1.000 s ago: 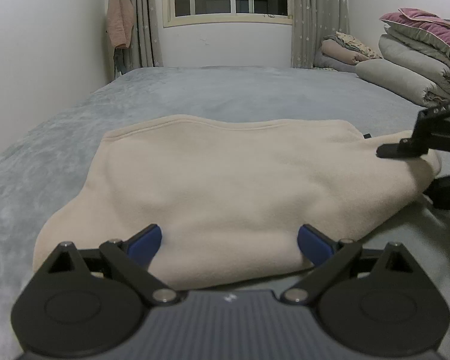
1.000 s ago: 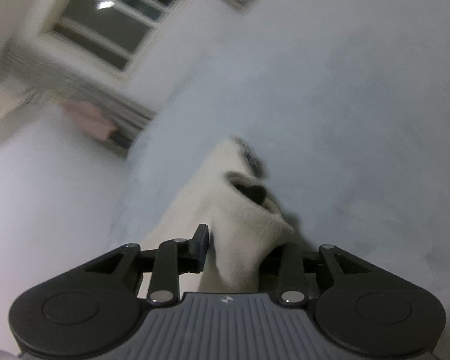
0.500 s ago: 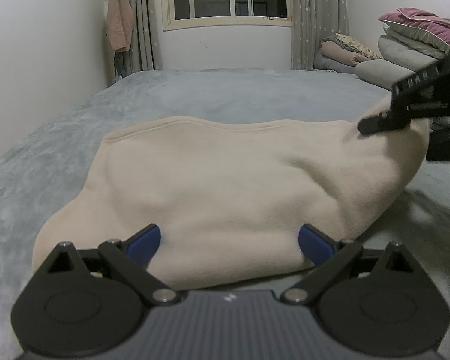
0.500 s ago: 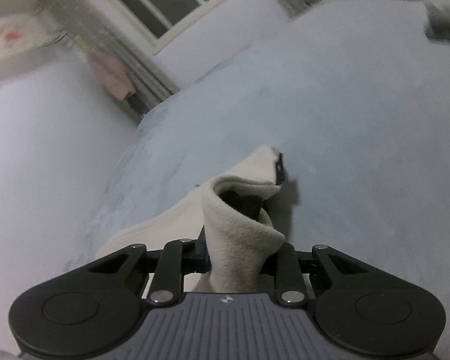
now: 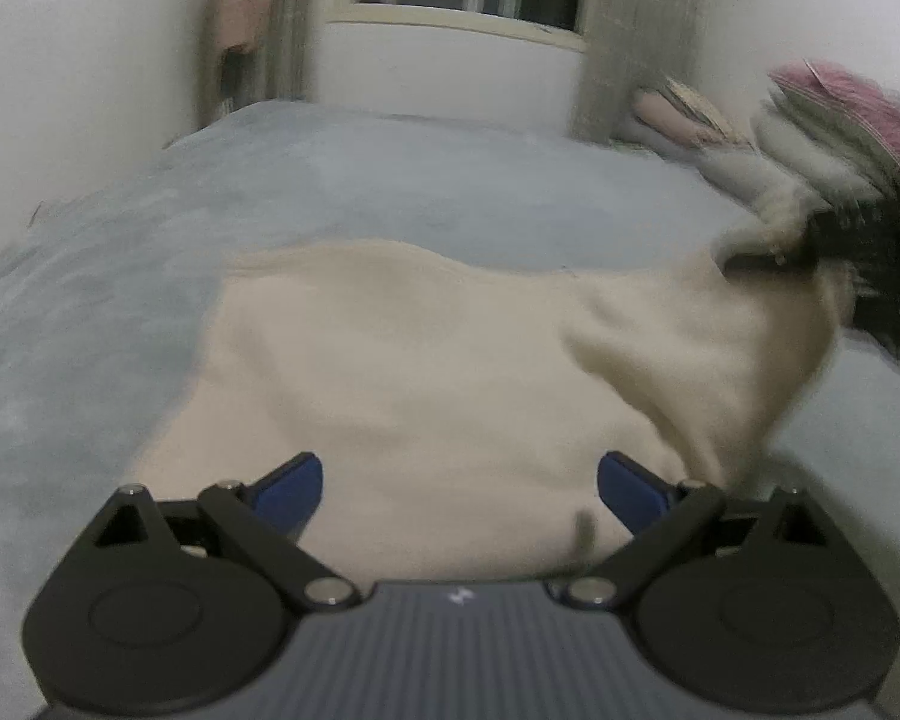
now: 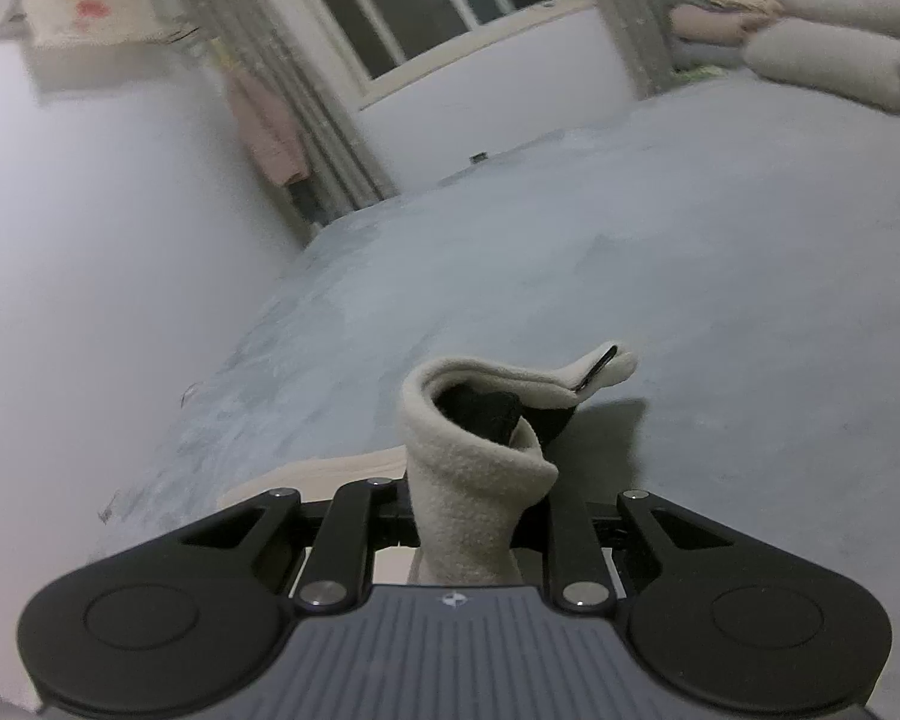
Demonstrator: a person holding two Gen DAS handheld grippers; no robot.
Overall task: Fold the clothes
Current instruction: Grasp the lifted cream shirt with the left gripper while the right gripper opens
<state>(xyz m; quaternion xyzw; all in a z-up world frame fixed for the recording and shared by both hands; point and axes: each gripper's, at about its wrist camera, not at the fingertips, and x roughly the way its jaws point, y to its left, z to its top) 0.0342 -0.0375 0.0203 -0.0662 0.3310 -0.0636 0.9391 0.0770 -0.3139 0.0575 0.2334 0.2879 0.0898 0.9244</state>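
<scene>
The cream fleece garment (image 5: pixel 426 372) lies spread across the grey bed (image 5: pixel 390 180), and its right end is lifted off the cover. The right gripper (image 6: pixel 471 516) has its jaws clamped on that bunched corner, fabric standing up between them. The left gripper (image 5: pixel 459 486) sits low at the near edge of the garment, jaws wide apart, 2 blue pads (image 5: pixel 288 483) over the fleece, gripping nothing. Folded bedding (image 6: pixel 828 60) is piled far right.
</scene>
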